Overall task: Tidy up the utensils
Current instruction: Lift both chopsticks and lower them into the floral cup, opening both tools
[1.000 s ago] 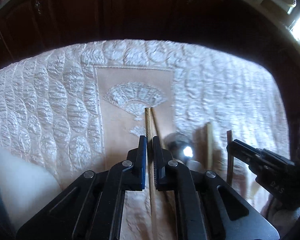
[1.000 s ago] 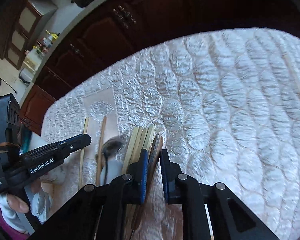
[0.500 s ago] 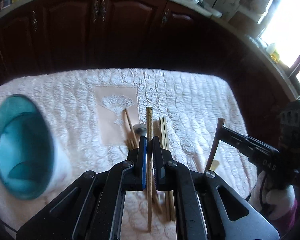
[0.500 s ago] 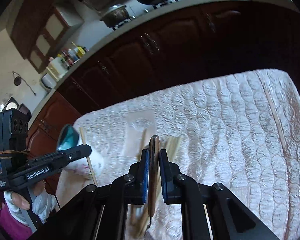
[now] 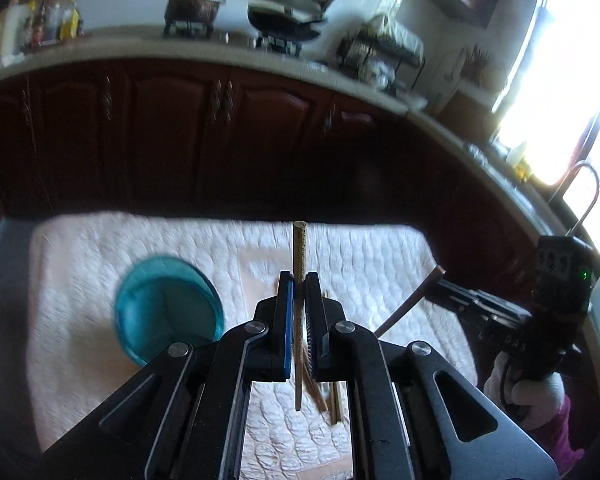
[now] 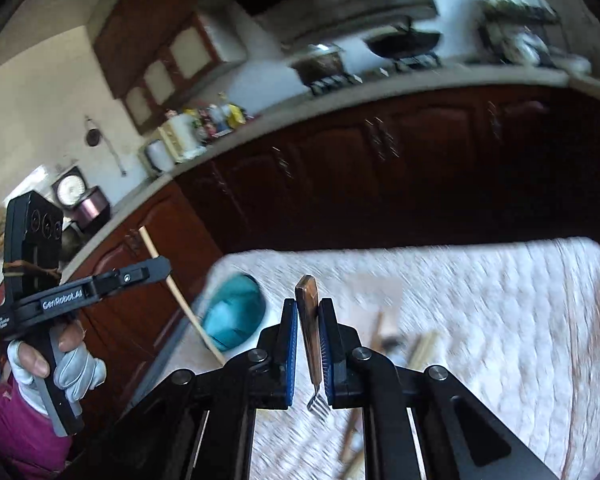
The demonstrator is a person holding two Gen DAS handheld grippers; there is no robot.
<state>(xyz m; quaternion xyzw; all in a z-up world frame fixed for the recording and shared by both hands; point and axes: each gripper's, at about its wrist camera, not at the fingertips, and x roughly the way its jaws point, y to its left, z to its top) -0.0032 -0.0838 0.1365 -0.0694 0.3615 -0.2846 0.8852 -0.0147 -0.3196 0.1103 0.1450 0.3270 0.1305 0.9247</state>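
My left gripper [image 5: 299, 280] is shut on a wooden chopstick [image 5: 299, 256] and holds it well above the quilted white cloth [image 5: 360, 256]. My right gripper [image 6: 308, 308] is shut on a fork with a brown wooden handle [image 6: 309, 312], its tines [image 6: 318, 405] pointing down and back. A teal cup [image 5: 166, 314] stands on the cloth, left of the left gripper; it also shows in the right wrist view [image 6: 236, 316]. Several chopsticks [image 5: 328, 392] lie on the cloth below the left gripper. The left gripper shows in the right wrist view [image 6: 156, 268], and the right one in the left wrist view [image 5: 440, 284].
Dark wooden cabinets [image 5: 220, 128] run behind the table, under a counter with pots [image 5: 196, 4] and a dish rack [image 5: 380, 52]. A bright window [image 5: 560, 80] is at the right. More utensils [image 6: 420, 348] lie blurred on the cloth in the right wrist view.
Both grippers have risen higher above the cloth with the chopstick and the fork in them. The views now tilt up to the counter. The teal cup now sits nearer the middle of the left wrist view.
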